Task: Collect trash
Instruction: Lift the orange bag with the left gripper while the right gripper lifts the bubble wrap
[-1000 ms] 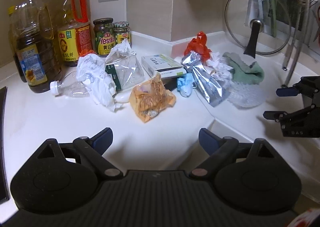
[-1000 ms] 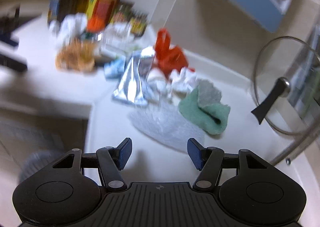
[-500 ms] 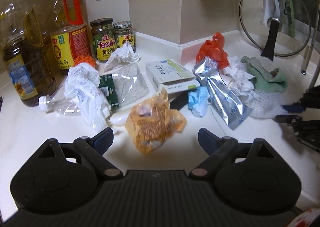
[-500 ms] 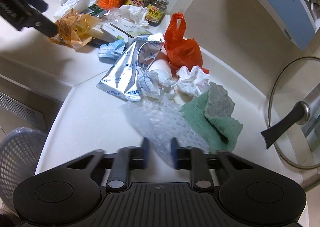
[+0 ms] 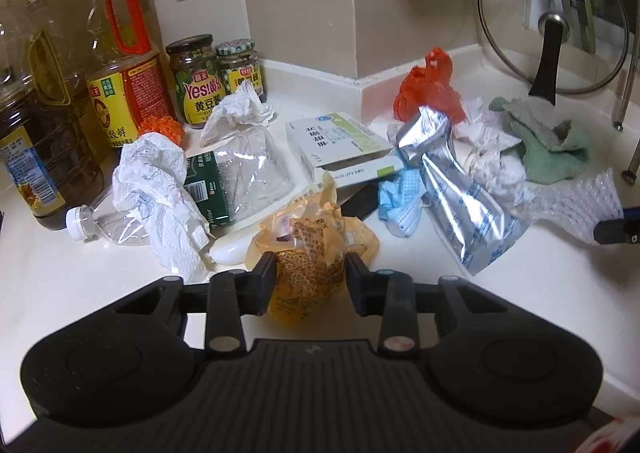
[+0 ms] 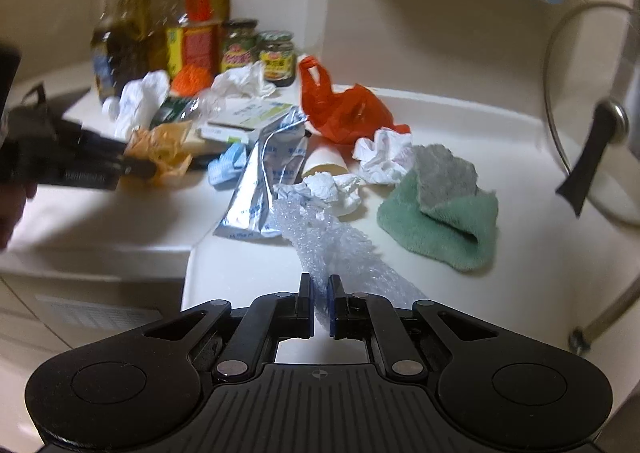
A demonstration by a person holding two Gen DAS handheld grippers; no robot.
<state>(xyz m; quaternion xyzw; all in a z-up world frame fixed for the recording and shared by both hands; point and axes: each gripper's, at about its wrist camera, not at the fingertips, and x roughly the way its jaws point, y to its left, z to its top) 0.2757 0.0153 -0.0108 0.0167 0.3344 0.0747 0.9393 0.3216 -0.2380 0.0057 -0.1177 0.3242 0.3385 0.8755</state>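
Trash lies heaped on a white counter [image 5: 60, 285]. My left gripper [image 5: 310, 273] is closing its jaws, and both pads press the sides of a crumpled orange wrapper [image 5: 312, 241]. My right gripper [image 6: 319, 289] is shut on one end of a sheet of clear bubble wrap [image 6: 332, 245], which is drawn out into a long strip toward the pile. Still on the counter are a silver foil pouch [image 5: 456, 193], a red plastic bag [image 5: 430, 89], a blue face mask [image 5: 400, 205], a white box [image 5: 340, 145], crumpled paper [image 5: 160, 181] and a flattened clear bottle [image 5: 108, 225].
Oil bottles [image 5: 120, 65] and two sauce jars [image 5: 200, 85] stand against the back wall at the left. A green cloth [image 6: 444, 217] lies right of the pile. A glass pot lid [image 5: 552, 17] leans at the back right. The counter edge steps down in front [image 6: 188, 253].
My left gripper moved forward to the orange wrapper and its jaws closed in on it. My right gripper shut on the bubble wrap, rolled, and pulled the sheet out into a strip.
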